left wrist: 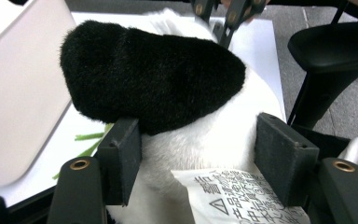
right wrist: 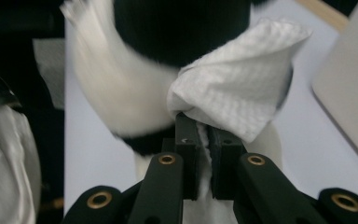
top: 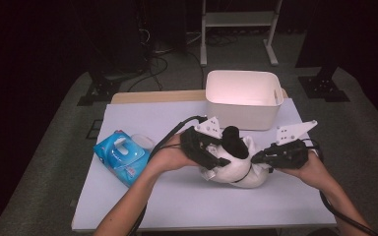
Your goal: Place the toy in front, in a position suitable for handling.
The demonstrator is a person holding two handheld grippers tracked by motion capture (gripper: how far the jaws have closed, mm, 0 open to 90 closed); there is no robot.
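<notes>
A black-and-white plush panda (top: 236,164) is seen on the worktop (top: 177,196), just short of its middle and toward the near edge, with a black limb raised on top. It is gripped around its white body by the left gripper (top: 215,158), whose jaws are set fairly wide with the pads pressed into the fur. A tissue (right wrist: 235,95) is clamped in the right gripper (top: 258,157), whose jaws are nearly together, and it is held against the panda's right side.

In the left gripper view (left wrist: 196,163) a printed label (left wrist: 235,198) with a warning triangle is shown under the black limb, and green marks are visible on the surface beside the toy. In the right gripper view (right wrist: 204,140) the tissue's embossed texture is made out; from above it cannot be told apart from the white fur.

A white bin (top: 243,98) is placed at the far edge, right of centre, just beyond the panda. A blue tissue pack (top: 119,156) is set by the left edge. The near strip and the right side of the worktop are left bare.
</notes>
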